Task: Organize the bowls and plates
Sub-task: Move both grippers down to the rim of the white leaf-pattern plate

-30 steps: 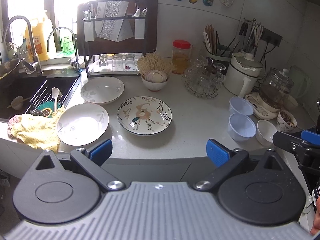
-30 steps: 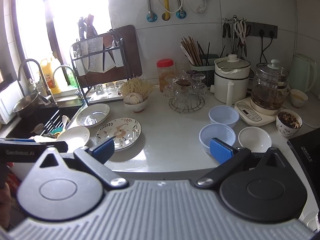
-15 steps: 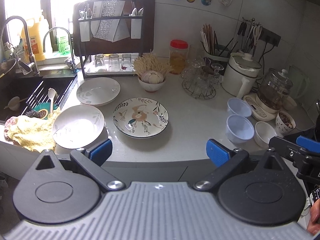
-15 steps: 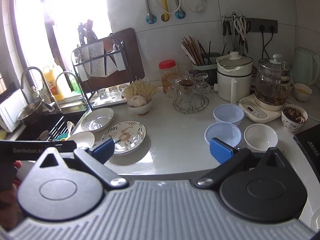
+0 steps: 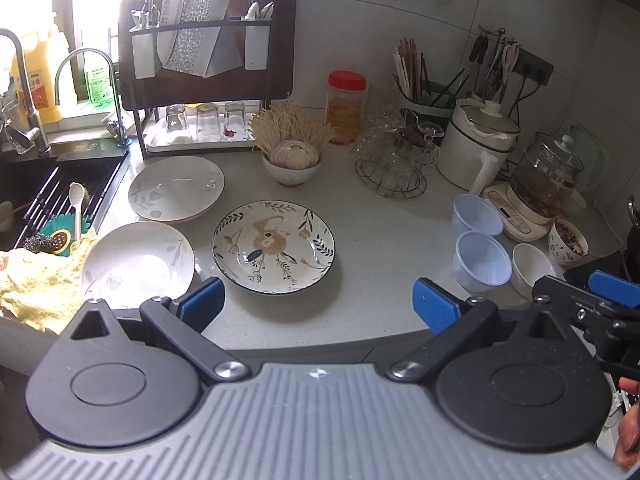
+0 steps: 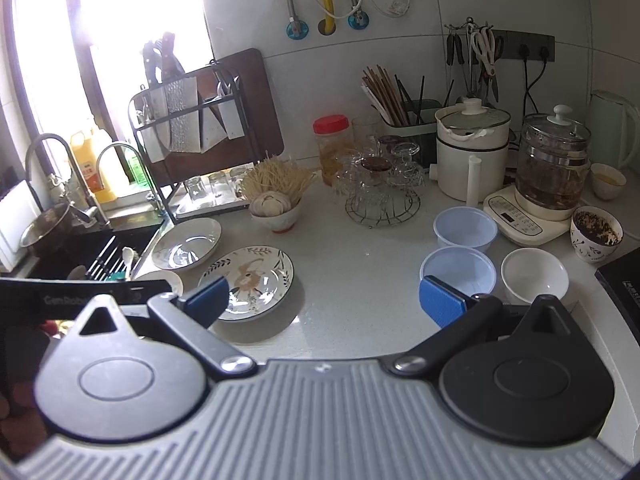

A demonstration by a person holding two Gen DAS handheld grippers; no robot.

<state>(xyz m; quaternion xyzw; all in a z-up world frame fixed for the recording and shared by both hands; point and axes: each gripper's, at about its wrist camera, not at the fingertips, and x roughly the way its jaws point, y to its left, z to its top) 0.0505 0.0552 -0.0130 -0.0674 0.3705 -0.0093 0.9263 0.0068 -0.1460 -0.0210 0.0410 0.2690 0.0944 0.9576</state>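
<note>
While both grippers hang over the front edge of the counter, neither one is holding or touching anything. The left gripper has its blue pads spread wide, with the patterned plate sitting on the counter just past the gap. Left of that plate are two white plates: the near white plate right by the yellow cloth, and the far white plate behind it, next to the sink. The two nearly touch at the rims.

The right gripper is spread just as wide, also empty. Just beyond its right pad sits the near blue bowl, with the far blue bowl behind it and a small white bowl beside it on the right. A bowl of garlic sits further back, in front of the dish rack.

Compared to a second ago, the left view has moved in closer: the patterned plate fills more of the space between the pads now. The right view has crept forward a bit too. Dishes haven't budged, and both grippers are as wide as they were.

Pose-wise, both are held about level, tilted slightly down at the counter, side by side; the right gripper's tip pokes into the left view's right edge.
</note>
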